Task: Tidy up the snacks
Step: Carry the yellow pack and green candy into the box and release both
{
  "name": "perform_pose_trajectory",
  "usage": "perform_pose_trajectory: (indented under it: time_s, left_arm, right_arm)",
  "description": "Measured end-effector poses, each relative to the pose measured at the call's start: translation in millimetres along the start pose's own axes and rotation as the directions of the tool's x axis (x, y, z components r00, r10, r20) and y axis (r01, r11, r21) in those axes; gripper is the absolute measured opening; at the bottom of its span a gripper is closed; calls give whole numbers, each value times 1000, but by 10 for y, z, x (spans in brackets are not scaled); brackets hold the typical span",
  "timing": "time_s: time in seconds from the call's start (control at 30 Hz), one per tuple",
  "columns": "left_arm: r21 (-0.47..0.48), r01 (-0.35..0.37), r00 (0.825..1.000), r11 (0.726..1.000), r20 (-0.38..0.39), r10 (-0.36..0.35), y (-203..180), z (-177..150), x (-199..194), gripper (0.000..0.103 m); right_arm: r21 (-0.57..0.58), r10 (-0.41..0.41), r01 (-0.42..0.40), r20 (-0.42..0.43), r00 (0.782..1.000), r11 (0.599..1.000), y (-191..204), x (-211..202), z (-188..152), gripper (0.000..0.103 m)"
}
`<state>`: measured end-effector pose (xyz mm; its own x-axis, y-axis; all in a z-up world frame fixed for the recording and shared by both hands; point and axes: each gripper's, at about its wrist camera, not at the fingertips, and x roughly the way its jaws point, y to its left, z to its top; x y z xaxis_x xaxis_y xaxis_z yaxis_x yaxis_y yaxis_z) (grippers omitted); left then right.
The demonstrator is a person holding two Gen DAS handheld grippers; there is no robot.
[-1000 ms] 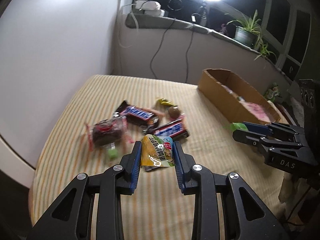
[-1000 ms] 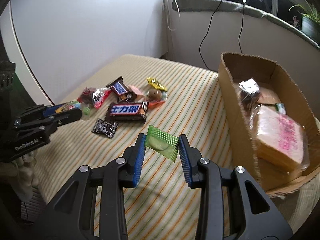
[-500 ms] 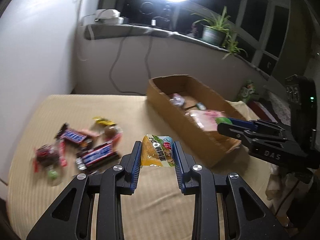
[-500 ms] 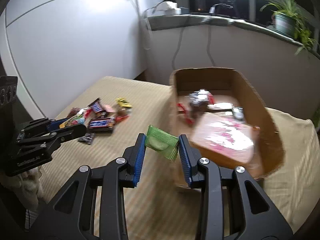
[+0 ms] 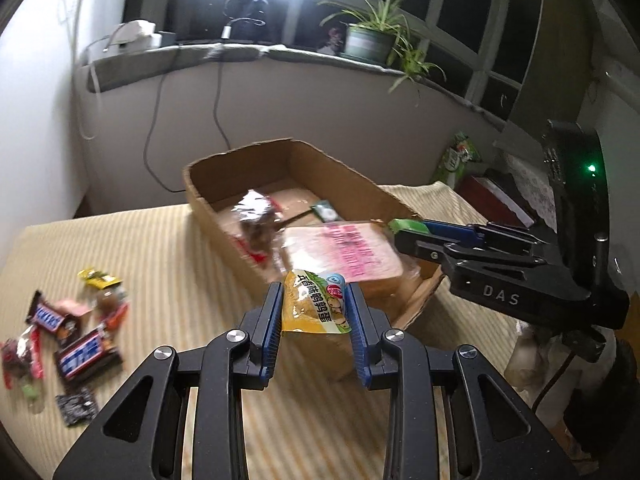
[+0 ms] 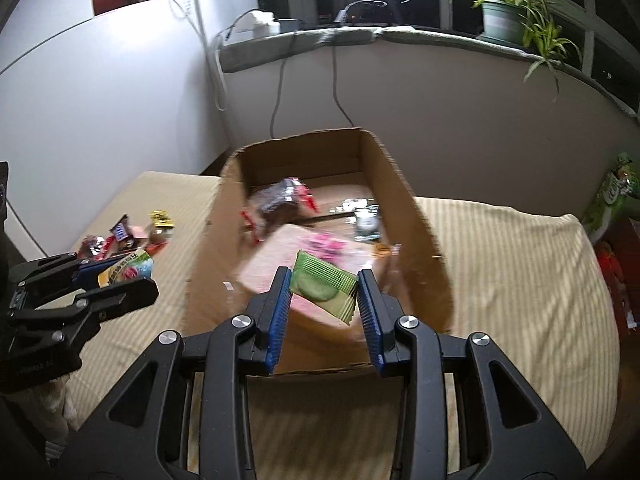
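Observation:
My left gripper (image 5: 314, 306) is shut on a yellow and green snack packet (image 5: 314, 300), held above the near left side of the cardboard box (image 5: 208, 204). My right gripper (image 6: 322, 290) is shut on a green wafer packet (image 6: 322, 286), held over the near end of the box (image 6: 408, 196). The box holds a pink-printed bread bag (image 6: 276, 256), a dark wrapped cake (image 6: 280, 196) and small packets. Loose candy bars (image 5: 80, 354) lie on the striped cloth at the left. The right gripper also shows in the left wrist view (image 5: 404, 232), and the left gripper in the right wrist view (image 6: 120, 276).
The striped yellow cloth (image 6: 512, 264) covers the table. A grey ledge with cables, a white adapter and a potted plant (image 6: 500, 16) runs behind it. A green snack bag (image 6: 616, 188) and red items stand off the table's right side.
Both grippers have moved right, away from the candy pile and toward the box, each still holding its packet. The box now fills the middle of both views.

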<state>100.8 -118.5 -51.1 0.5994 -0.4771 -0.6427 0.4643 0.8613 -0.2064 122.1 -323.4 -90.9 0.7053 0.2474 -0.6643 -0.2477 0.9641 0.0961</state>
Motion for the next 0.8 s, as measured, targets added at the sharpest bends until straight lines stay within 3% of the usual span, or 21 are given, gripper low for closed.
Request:
perform_pose_trajectory:
  time_s: [0.4,0.6,0.7,0.8]
  left_arm:
    - [40,19,999,999,-37,-18,-250,60,254,30]
    - [48,11,999,999,-45,-9,-276,70,292,35]
    - [48,5,999,999,-46,-3,-282,73,301,40]
    - [48,-2,999,999,-44,4,-283,77,306,45]
  right_arm:
    - [24,-19,20,-22,1000,1000,-306,100,-29,35]
    - [28,-23,23,-25,999,999,-343,128,-28,35]
    - [31,-21,22,-28,999,999,-347,140,-32,38]
    - [33,-17,18,-25,1000,999,-347,140,-38,49]
